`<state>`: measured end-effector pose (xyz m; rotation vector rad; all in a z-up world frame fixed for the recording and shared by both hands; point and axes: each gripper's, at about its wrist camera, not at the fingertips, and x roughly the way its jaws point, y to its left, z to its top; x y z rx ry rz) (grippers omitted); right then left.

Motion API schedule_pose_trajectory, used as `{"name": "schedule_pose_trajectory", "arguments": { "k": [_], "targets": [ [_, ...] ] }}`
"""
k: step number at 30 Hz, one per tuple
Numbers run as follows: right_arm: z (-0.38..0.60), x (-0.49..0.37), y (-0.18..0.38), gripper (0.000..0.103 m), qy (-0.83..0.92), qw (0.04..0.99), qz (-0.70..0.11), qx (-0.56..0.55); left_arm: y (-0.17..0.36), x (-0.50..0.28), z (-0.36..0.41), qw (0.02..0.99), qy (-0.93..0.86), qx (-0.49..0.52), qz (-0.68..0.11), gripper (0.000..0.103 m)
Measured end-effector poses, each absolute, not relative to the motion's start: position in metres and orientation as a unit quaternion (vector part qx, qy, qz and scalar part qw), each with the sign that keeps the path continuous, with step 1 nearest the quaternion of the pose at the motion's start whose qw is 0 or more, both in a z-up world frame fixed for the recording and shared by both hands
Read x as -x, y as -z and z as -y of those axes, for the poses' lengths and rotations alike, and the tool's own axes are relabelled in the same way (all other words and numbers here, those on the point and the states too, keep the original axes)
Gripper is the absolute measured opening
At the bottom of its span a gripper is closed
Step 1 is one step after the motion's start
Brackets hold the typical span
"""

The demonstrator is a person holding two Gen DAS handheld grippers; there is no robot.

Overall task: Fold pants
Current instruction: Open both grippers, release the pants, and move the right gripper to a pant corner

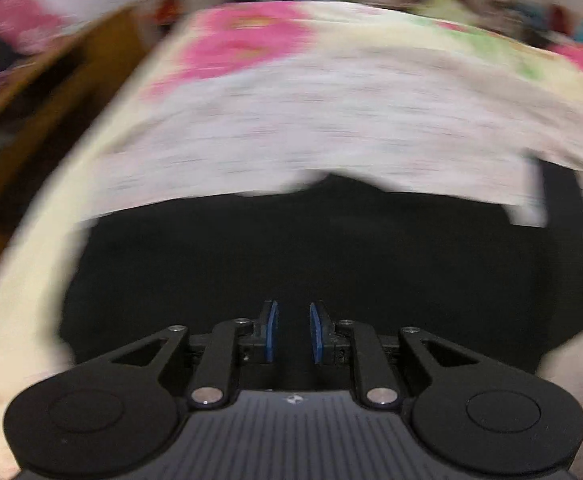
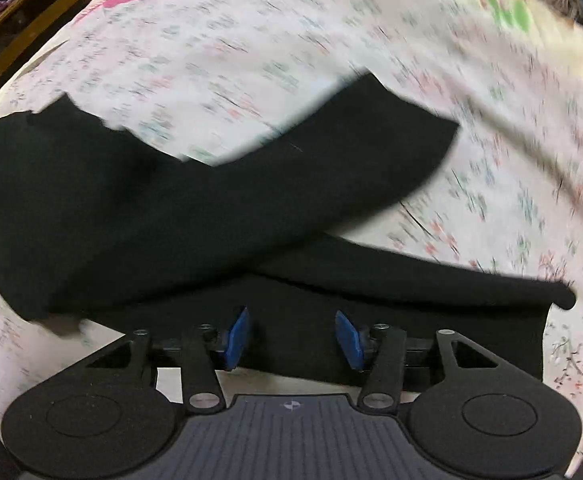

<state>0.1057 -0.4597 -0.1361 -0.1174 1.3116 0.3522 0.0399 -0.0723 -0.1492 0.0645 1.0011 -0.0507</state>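
Observation:
Black pants (image 2: 179, 208) lie spread on a bed with a white, small-flowered sheet (image 2: 251, 40). In the right wrist view one leg runs up to the right and the other lies along the lower right, the two crossing near the middle. My right gripper (image 2: 293, 338) hovers over the lower leg, its blue pads apart, nothing between them. In the blurred left wrist view the pants (image 1: 291, 248) fill the lower half as a dark mass. My left gripper (image 1: 293, 330) is above that cloth, a narrow gap between its blue pads, nothing gripped.
A wooden bed frame (image 1: 43, 92) runs along the left side, and shows again as the wooden bed frame (image 2: 23, 28) at the upper left. A cream blanket with pink and green flowers (image 1: 259, 36) covers the far part of the bed. Clutter lies at the far right.

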Motion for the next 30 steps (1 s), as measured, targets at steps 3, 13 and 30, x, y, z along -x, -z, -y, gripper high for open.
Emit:
{"name": "schedule_pose_trajectory", "arguments": {
  "k": [3, 13, 30],
  "targets": [
    [0.483, -0.132, 0.151, 0.027, -0.19, 0.78, -0.596, 0.031, 0.17, -0.064, 0.153, 0.865, 0.093, -0.027, -0.492, 0.029],
    [0.539, -0.193, 0.16, 0.015, -0.155, 0.798, -0.578, -0.072, 0.216, -0.131, 0.257, 0.81, 0.23, -0.028, -0.539, 0.032],
    [0.42, -0.264, 0.172, 0.014, -0.126, 0.811, -0.567, 0.066, 0.216, -0.1, 0.287, 0.827, 0.285, -0.042, -0.483, 0.032]
  ]
}}
